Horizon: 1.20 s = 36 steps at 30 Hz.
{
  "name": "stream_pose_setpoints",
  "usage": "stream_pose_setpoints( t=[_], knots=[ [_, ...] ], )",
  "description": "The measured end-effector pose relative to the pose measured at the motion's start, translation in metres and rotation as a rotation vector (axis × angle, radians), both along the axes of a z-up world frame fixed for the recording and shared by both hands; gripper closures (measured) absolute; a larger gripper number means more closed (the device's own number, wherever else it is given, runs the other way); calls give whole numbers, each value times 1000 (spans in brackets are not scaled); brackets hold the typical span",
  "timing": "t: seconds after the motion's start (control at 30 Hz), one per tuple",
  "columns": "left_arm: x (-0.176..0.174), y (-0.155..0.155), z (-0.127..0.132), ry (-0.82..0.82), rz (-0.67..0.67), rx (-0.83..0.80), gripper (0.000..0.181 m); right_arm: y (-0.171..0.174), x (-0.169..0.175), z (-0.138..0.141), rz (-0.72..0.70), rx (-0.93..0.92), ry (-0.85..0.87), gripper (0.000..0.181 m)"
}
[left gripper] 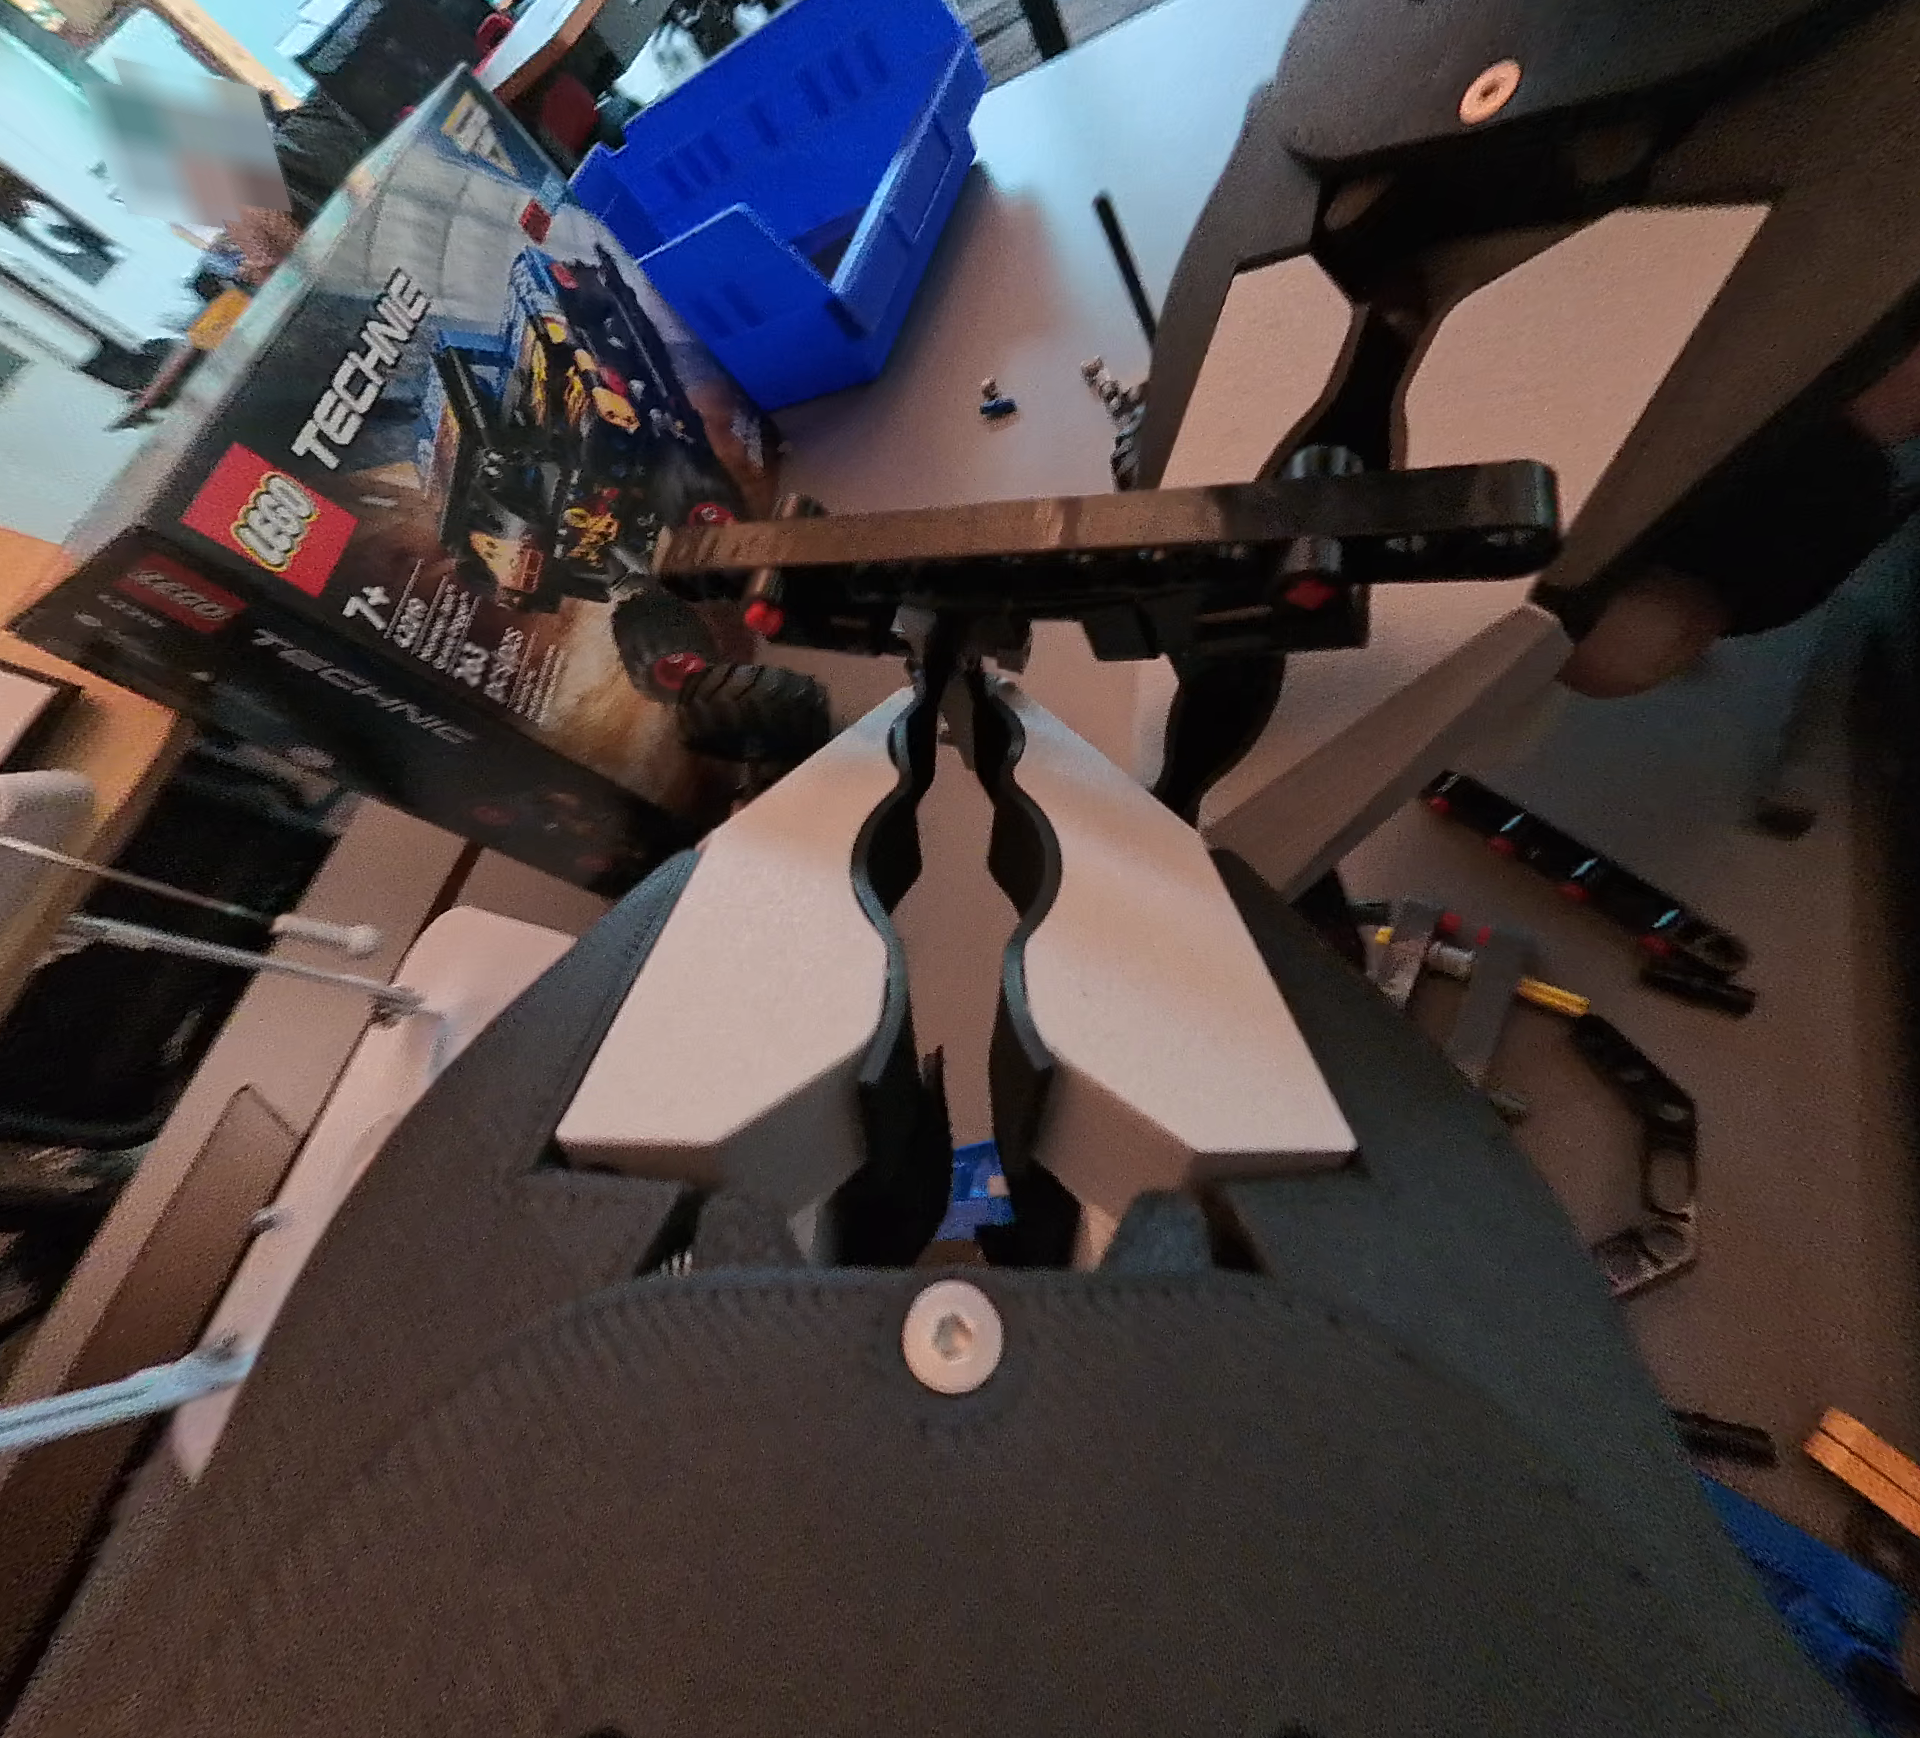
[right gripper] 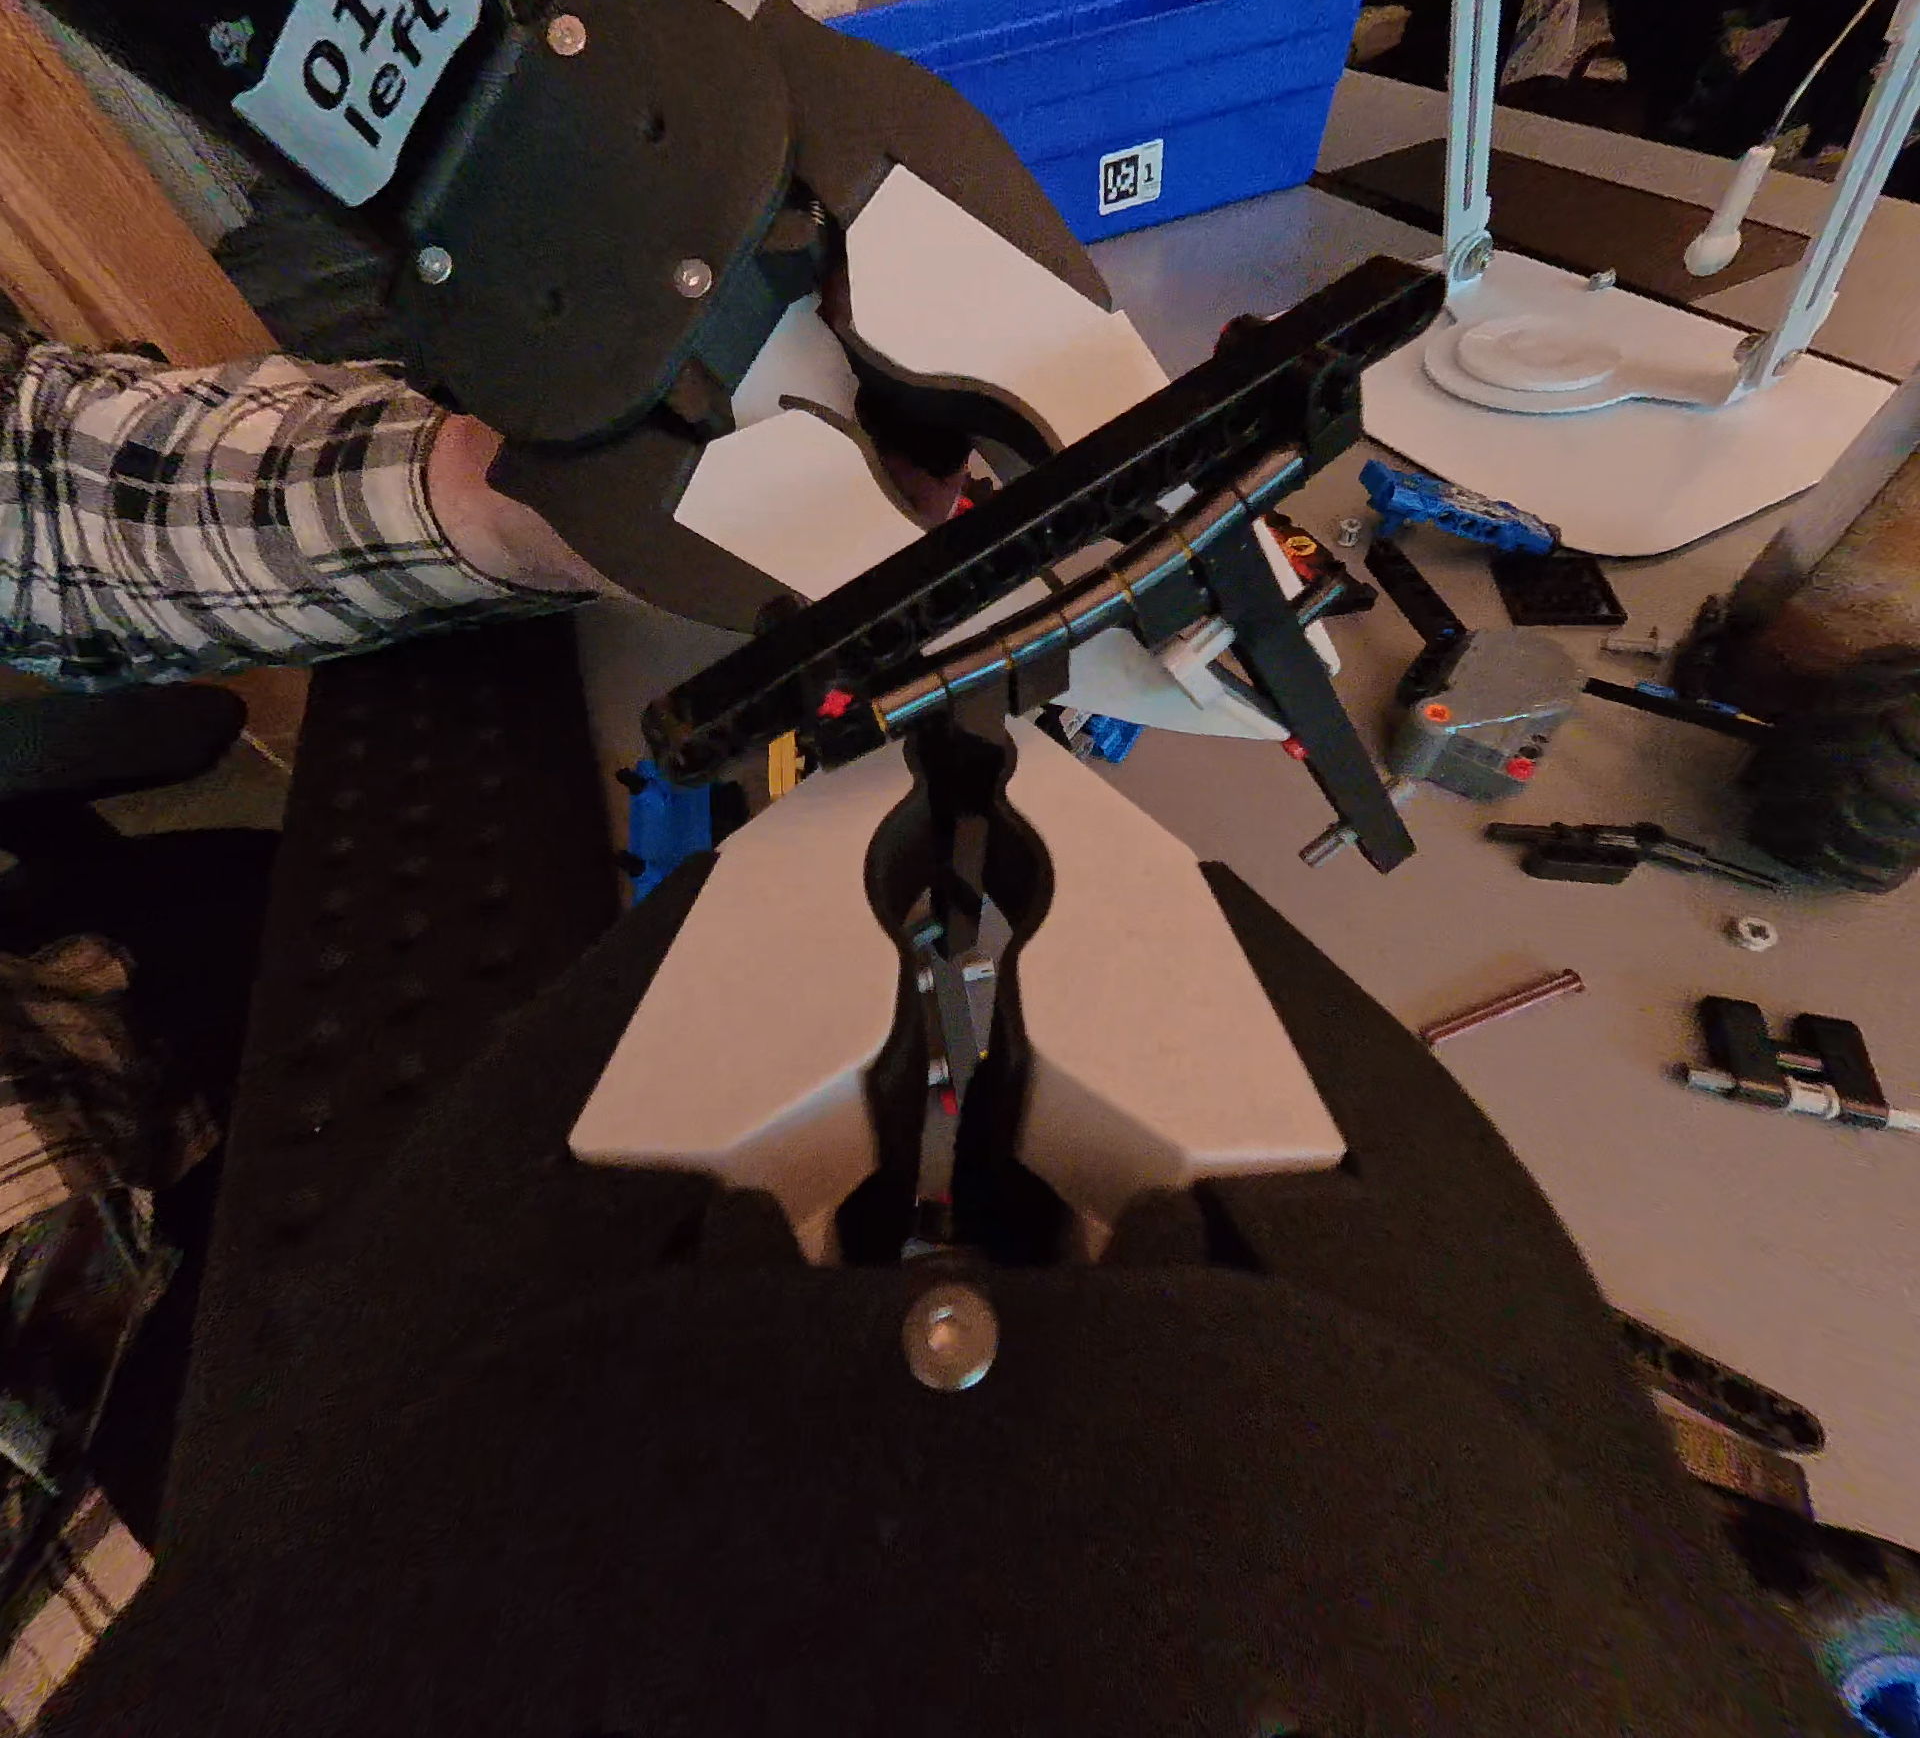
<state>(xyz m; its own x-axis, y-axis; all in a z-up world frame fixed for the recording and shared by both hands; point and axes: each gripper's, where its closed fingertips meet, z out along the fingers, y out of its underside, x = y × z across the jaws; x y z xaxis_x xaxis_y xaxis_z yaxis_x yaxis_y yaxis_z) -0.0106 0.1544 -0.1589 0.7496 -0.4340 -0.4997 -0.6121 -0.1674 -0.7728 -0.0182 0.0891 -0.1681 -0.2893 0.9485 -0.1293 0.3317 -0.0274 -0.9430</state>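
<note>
- A grey worktable (right gripper: 1558, 1169) carries everything, strewn with loose building-toy parts.
- A blue plastic bin (right gripper: 1143, 78) stands at the far side; a printed toy box (left gripper: 395, 483) lies beside it.
- A white stand (right gripper: 1621, 431) sits on the table, to the right in the right wrist view.
- Left gripper (left gripper: 951, 670): fingers pressed nearly together, pinching the underside of the assembly.
- Right gripper (right gripper: 961, 753): fingers closed tight on the same assembly from the other side.
- Black beam assembly (right gripper: 1039, 535): held in the air between both grippers, above the table. It looks light and stiff, glossy and likely slippery; its press-fit joints may pop apart, so the long beam seems the safest hold.
- A grey block (right gripper: 1486, 712) with small loose pins lies near.
</note>
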Motion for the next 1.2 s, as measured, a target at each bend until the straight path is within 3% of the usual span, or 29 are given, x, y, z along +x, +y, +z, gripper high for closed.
stream_pose_setpoints(
  t=[0.1,0.23,0.3,0.37,0.47,0.53,0.6,0.63,0.77,1.2],
  knots=[
    [0,-1,1,1,-8,20,176,10,5,2,-20,-12,16,181],
    [11,-11,20,-176,-148,58,176,13,18,30,75,-241,153,181],
    [10,-11,17,-229,-140,30,161,13,24,34,122,-313,168,181],
    [18,-14,21,-324,-192,15,161,9,29,46,165,-336,222,181],
    [26,-11,0,-402,-212,-134,140,-6,32,51,247,-331,248,181],
    [39,-15,-6,-419,-265,-172,148,-10,32,50,261,-322,241,181],
    [41,-13,4,-379,-248,-91,177,-8,31,49,263,-344,240,181],
    [35,-10,5,-349,-209,-77,180,-8,31,49,260,-343,238,181],
    [11,-4,-5,-210,-95,-76,181,-10,20,32,206,-245,164,181],
    [-3,-2,-7,1,-68,-20,181,-2,23,20,168,-184,107,181]
  ],
)
